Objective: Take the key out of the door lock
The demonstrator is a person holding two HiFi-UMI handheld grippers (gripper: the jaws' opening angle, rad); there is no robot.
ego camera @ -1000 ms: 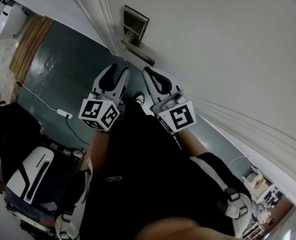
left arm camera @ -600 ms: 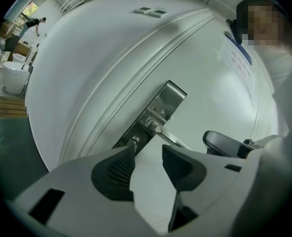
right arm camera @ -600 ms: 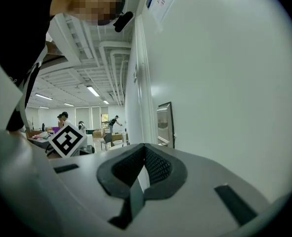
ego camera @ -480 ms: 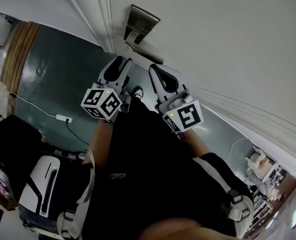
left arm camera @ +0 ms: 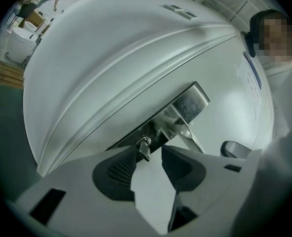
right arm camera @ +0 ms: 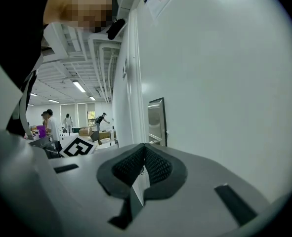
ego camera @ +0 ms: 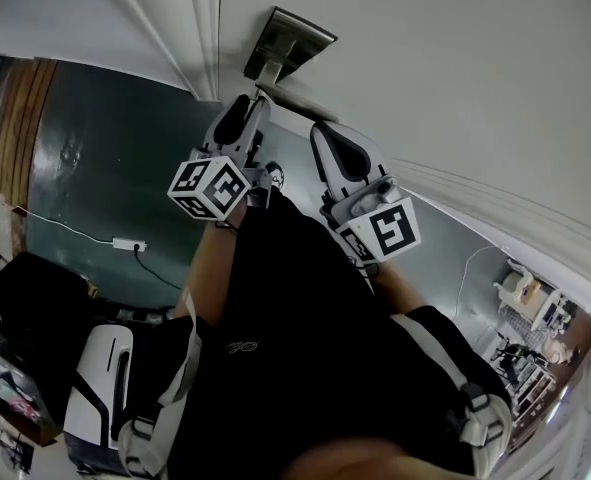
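Observation:
A silver lock plate (ego camera: 289,40) with a lever handle (ego camera: 300,104) sits on the white door (ego camera: 455,78). In the left gripper view a small metal key (left arm camera: 145,150) sticks out just below the lock plate (left arm camera: 186,106). My left gripper (left arm camera: 149,152) is open, and the key lies between its fingertips, close to the left pad (left arm camera: 122,168). In the head view the left gripper (ego camera: 258,104) reaches up to the plate. My right gripper (ego camera: 321,130) hangs a little lower beside the door, and in its own view the right gripper (right arm camera: 145,168) is shut on nothing.
The door frame moulding (ego camera: 207,28) runs just left of the lock. Below lies a dark green floor (ego camera: 105,158) with a white cable and power strip (ego camera: 127,243) and a white device (ego camera: 100,383). Several people stand in the far room (right arm camera: 69,122).
My left gripper has risen toward the lock plate until its tips reach it. The right gripper rose a little beside it and stayed shut.

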